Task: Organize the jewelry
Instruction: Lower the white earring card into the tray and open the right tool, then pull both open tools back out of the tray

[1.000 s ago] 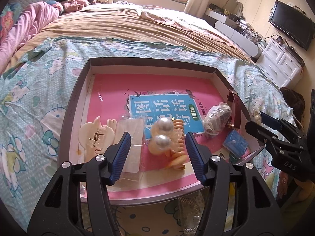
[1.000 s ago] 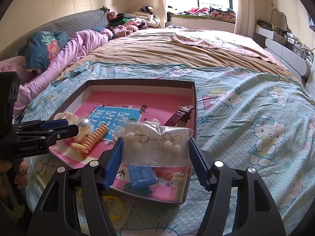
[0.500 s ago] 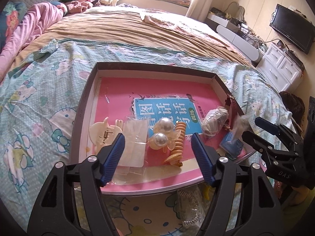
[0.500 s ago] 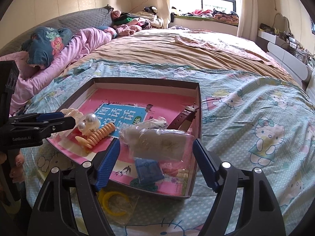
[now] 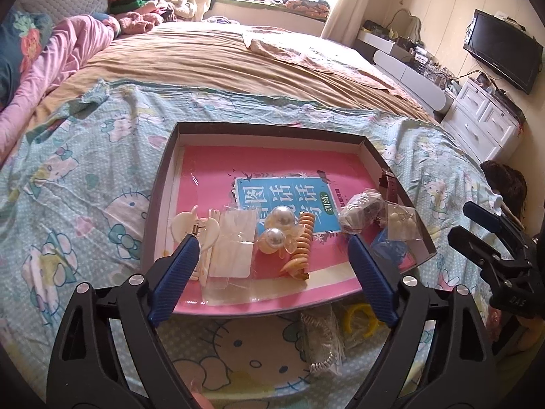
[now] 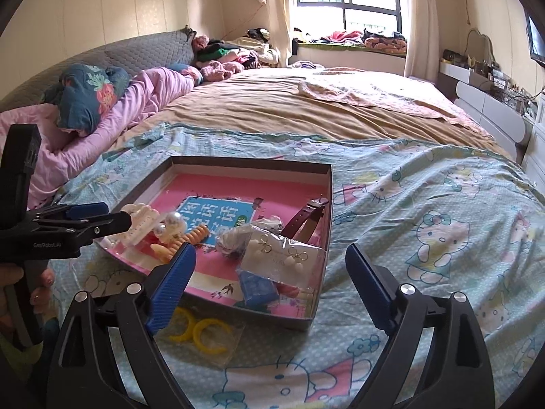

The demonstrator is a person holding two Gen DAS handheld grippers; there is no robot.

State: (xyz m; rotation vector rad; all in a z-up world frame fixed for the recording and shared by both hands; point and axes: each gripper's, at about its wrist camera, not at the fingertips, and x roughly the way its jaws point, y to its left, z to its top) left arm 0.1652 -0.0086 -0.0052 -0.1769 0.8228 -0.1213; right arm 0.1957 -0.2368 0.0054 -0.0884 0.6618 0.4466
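Right wrist view: your right gripper [image 6: 269, 284] is spread wide and holds nothing, above the near right corner of the box [image 6: 325, 201], where the earring packet [image 6: 284, 260] lies against the right wall. Your left gripper [image 5: 272, 266] is equally wide and empty over the near rim, pearl clip [image 5: 277, 228] between its fingers. Bedspread [image 6: 425, 211] right of the box gives room.
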